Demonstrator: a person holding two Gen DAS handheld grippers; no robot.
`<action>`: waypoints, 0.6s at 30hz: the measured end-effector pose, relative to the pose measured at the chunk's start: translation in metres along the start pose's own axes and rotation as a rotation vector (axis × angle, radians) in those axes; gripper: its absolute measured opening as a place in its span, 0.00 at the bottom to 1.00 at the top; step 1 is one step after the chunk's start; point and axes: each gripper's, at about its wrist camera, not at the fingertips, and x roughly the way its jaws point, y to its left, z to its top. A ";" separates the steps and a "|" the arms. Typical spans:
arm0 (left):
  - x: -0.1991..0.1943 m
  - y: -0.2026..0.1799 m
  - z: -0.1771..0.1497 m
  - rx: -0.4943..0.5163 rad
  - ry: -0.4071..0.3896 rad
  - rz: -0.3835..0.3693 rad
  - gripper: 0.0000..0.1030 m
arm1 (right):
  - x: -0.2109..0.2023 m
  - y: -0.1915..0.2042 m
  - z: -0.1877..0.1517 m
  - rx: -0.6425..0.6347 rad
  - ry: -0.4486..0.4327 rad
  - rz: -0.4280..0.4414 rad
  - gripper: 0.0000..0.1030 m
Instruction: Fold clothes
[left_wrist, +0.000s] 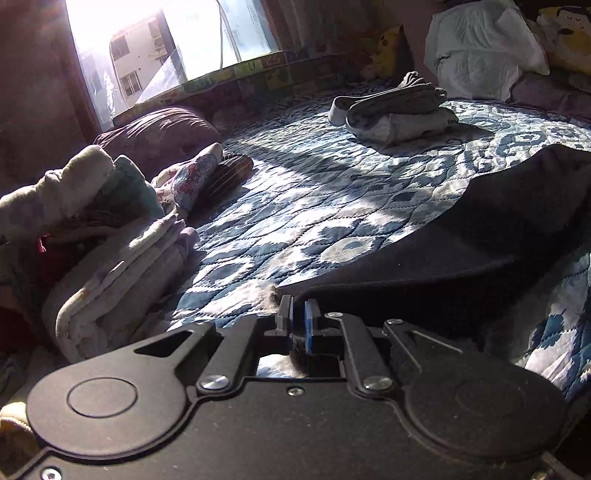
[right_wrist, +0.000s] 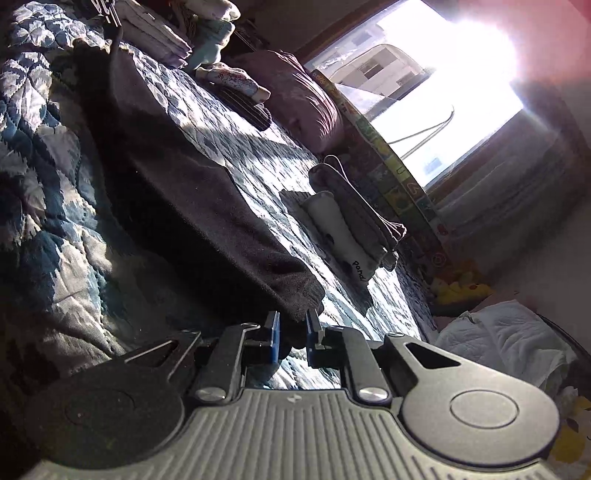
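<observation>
Both grippers' fingers pinch the dark garment (right_wrist: 192, 192); folded cloth (right_wrist: 351, 236) reads "pand"

Dark garment (left_wrist: 498, 229) runs off frame; window (right_wrist: 443, 74) glare-blown.

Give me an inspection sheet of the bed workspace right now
Surface: blue and white quilt, sunlit in patches.
Job's things: dark garment stretched across the quilt; folded grey stack beyond it.
Clutter: clothes pile at one side, pillow, yellow plush, white bag.
Grippers: left gripper shut on the garment's edge; right gripper around the cuffed end, jaws slightly apart, grip unclear.
Cables: thin cord by the window.
Surroundings: bright window, building outside.
</observation>
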 end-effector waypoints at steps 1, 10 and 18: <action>-0.001 0.003 0.003 -0.032 -0.014 -0.002 0.05 | 0.000 -0.005 0.002 0.025 0.000 -0.001 0.14; 0.017 0.024 0.030 -0.188 -0.096 -0.005 0.04 | 0.040 -0.050 0.015 0.228 0.004 -0.036 0.13; 0.049 0.038 0.043 -0.275 -0.099 -0.008 0.03 | 0.095 -0.079 0.025 0.333 0.014 -0.052 0.12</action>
